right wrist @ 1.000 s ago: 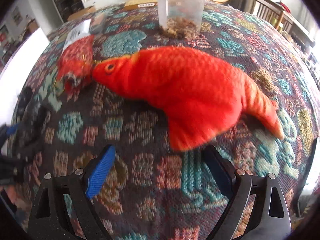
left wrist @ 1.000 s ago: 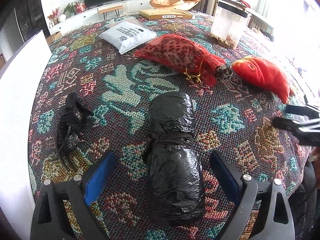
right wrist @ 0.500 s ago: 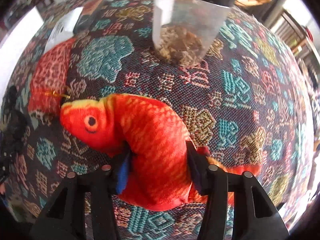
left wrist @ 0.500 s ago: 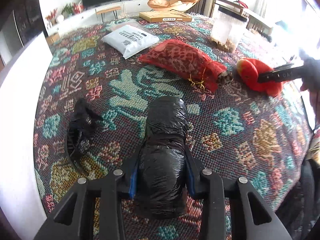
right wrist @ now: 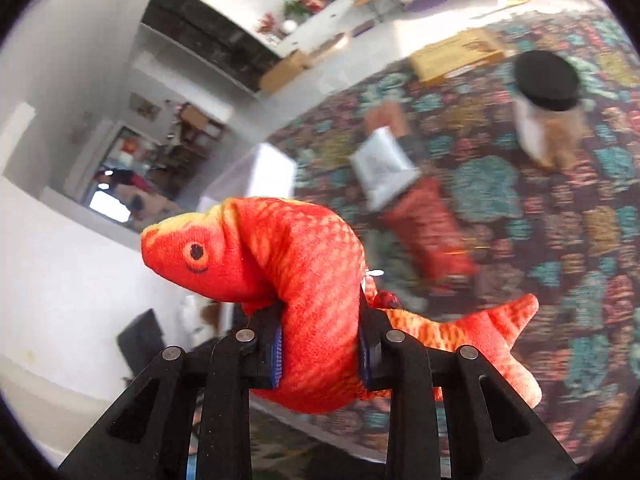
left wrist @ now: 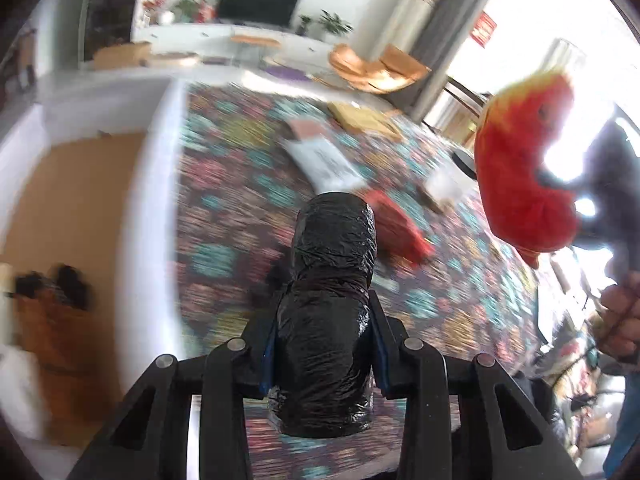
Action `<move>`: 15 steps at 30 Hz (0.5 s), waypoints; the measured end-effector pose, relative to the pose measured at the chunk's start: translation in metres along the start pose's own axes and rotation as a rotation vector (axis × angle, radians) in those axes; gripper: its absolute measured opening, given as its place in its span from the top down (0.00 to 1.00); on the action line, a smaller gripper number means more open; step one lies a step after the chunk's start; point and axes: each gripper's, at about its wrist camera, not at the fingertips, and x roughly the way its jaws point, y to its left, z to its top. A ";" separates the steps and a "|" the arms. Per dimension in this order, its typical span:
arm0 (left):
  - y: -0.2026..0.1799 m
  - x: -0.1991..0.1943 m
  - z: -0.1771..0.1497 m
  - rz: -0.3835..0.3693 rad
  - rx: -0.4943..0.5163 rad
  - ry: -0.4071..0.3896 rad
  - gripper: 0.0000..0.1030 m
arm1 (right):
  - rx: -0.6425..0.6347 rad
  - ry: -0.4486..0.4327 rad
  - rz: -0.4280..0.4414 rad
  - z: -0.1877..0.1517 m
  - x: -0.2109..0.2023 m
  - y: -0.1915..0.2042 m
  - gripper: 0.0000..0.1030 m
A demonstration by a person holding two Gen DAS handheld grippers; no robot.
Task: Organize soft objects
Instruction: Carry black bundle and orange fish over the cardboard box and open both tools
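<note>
Woven cloth [left wrist: 248, 184] in teal, pink and gold on a dark ground covered the bench, its pattern smeared by blur in both views. On it lay a white packet [right wrist: 382, 168], a red pouch [right wrist: 430, 232] just beside the packet, a flat yellow box [right wrist: 456, 54] near the far edge, and a clear jar with a black lid [right wrist: 546, 80] holding something brown at the bottom.

Both task things hung clear of the cloth. The left claw [left wrist: 324, 340] was clamped on a black plastic bundle [left wrist: 330, 300], its blue pads pressed into the sides, the bundle sticking out forward above the bench. The right claw [right wrist: 320, 344] pinched a red-orange plush fish [right wrist: 304, 264] around its middle; head drooped to one side, tail to the other. From the left wrist view that fish showed high at the right, with the person's hand [left wrist: 618, 320] below it.

Beyond the bench stood a white low cabinet with a dark television [left wrist: 260, 2], potted plants and red flowers, an orange chair [left wrist: 376, 66], and a bright window at the right. A tan floor [left wrist: 64, 208] lay past the bench's left edge.
</note>
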 end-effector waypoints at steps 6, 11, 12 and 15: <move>0.104 -0.062 -0.001 0.409 -0.107 -0.042 0.43 | -0.056 0.108 0.282 0.004 0.144 0.141 0.52; 0.145 -0.078 -0.024 0.561 -0.186 -0.031 0.11 | -0.162 0.173 0.125 -0.013 0.207 0.143 0.28; 0.144 -0.080 -0.028 0.571 -0.181 -0.035 0.11 | -0.170 0.162 0.090 -0.018 0.201 0.129 0.28; 0.132 -0.076 -0.034 0.557 -0.172 -0.065 0.11 | -0.162 0.106 -0.059 -0.033 0.161 0.060 0.28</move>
